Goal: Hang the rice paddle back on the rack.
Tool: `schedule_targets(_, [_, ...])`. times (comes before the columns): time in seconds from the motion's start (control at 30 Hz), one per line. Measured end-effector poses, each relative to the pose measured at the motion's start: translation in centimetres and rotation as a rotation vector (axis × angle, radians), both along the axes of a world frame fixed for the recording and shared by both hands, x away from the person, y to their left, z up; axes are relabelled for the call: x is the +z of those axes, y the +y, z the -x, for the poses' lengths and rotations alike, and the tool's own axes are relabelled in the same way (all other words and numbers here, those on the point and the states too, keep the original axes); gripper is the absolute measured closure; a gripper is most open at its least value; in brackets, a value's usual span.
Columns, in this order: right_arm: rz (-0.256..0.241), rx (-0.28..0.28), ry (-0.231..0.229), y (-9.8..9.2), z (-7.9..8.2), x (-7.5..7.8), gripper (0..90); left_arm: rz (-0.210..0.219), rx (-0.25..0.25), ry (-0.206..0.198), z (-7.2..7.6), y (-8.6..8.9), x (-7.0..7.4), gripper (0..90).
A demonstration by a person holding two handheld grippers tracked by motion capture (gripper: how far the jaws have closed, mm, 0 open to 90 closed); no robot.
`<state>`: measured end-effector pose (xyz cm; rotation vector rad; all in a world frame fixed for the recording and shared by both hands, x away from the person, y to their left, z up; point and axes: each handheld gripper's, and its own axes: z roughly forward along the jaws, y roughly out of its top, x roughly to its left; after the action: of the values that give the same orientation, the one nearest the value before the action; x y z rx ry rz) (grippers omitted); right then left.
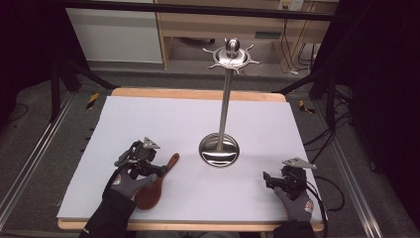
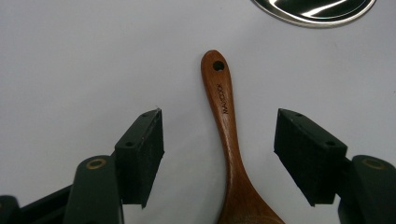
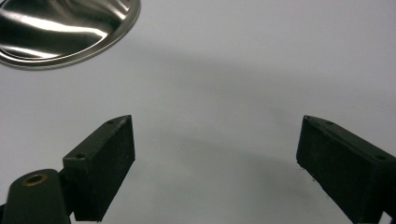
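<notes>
A dark wooden spoon (image 1: 157, 183) lies on the white table cover, its handle pointing toward the stand's base. My left gripper (image 1: 157, 170) is open over it, and in the left gripper view the spoon handle (image 2: 226, 121), with a hanging hole at its tip, runs up between the two jaws without touching them. A steel utensil stand (image 1: 224, 106) rises from a round base (image 1: 219, 150) at mid-table, topped by a ring of hooks (image 1: 232, 55). My right gripper (image 1: 270, 179) rests open at the front right, nothing between its jaws; the base rim (image 3: 65, 32) lies ahead of it.
The white cover (image 1: 148, 119) spans most of the wooden table. A black frame, cables and a wooden cabinet (image 1: 237, 25) stand beyond the far edge. Gloved hands hold both grippers near the front edge.
</notes>
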<state>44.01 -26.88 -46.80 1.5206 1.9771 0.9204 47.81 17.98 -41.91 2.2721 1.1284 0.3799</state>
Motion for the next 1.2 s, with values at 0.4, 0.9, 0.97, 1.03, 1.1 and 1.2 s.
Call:
schedule_targets(0.4, [0.003, 0.005, 0.008, 0.0, -0.1, -0.1, 12.0, -0.035, -0.009, 0.057, -0.4, -0.7, -0.9, 36.6])
schedule_targets(0.9, [0.002, 0.005, 0.014, 0.1, -0.2, -0.2, 12.7, -0.053, -0.002, 0.134, -0.6, -1.0, -2.0, 51.7])
schedule_targets(0.97, [0.012, 0.014, 0.009, 0.0, -0.2, -0.2, 12.7, -0.053, -0.004, 0.146, -0.7, -1.1, -2.2, 54.4])
schedule_targets(1.03, [0.012, 0.014, 0.01, 0.0, -0.2, -0.2, 12.7, -0.057, -0.001, 0.154, -0.9, -1.2, -2.4, 55.9])
schedule_targets(1.1, [0.009, 0.011, 0.012, 0.0, -0.2, -0.2, 12.7, -0.064, 0.0, 0.165, -1.0, -1.3, -2.7, 58.7])
schedule_targets(1.2, [0.003, 0.006, 0.016, 0.1, -0.2, -0.1, 12.7, -0.071, 0.003, 0.183, -1.1, -1.4, -3.0, 62.5])
